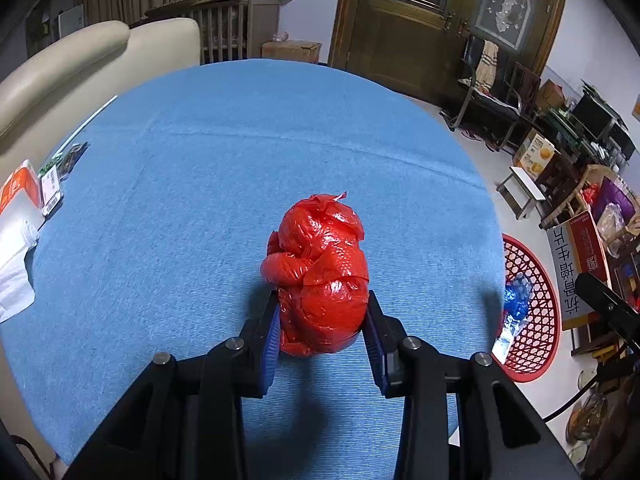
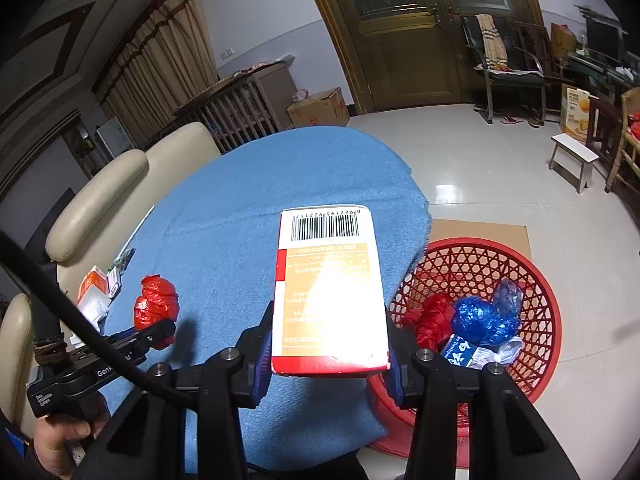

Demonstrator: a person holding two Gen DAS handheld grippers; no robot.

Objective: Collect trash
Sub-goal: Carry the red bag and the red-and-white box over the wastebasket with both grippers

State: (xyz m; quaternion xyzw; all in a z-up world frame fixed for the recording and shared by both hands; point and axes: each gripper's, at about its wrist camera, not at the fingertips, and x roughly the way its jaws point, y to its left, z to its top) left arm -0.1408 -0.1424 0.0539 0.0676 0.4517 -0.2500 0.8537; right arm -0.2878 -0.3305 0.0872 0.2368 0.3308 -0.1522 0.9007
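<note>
Trash is in both grippers at once: the left gripper (image 1: 322,320) has its blue pads pressed on either side of a crumpled red plastic bag (image 1: 320,276), held over the near middle of the blue tablecloth (image 1: 224,168), and the right gripper (image 2: 329,356) is clamped on the sides of a red-and-orange carton (image 2: 330,288) with its barcode end pointing away, near the right edge of the table. The red basket (image 2: 532,288) sits on the floor just off that right edge, on a sheet of cardboard (image 2: 480,230), and already holds a red bag, a blue bag and some paper scraps. The step in hand looks like carrying both pieces across to the basket. To do it well, the carton should go first, since it is nearest: bring it clear past the cloth's edge until it hangs over the basket's middle, not its rim, then let the jaws spread so it drops flat. The red bag is soft and springy, so the left grip should stay firm during the crossing and the hand should trail to the left, keeping the two tools from colliding. More litter, an orange-and-white packet (image 1: 18,188) and white paper (image 1: 14,264), waits at the far left edge of the table, just beside the cream sofa (image 1: 80,64).
</note>
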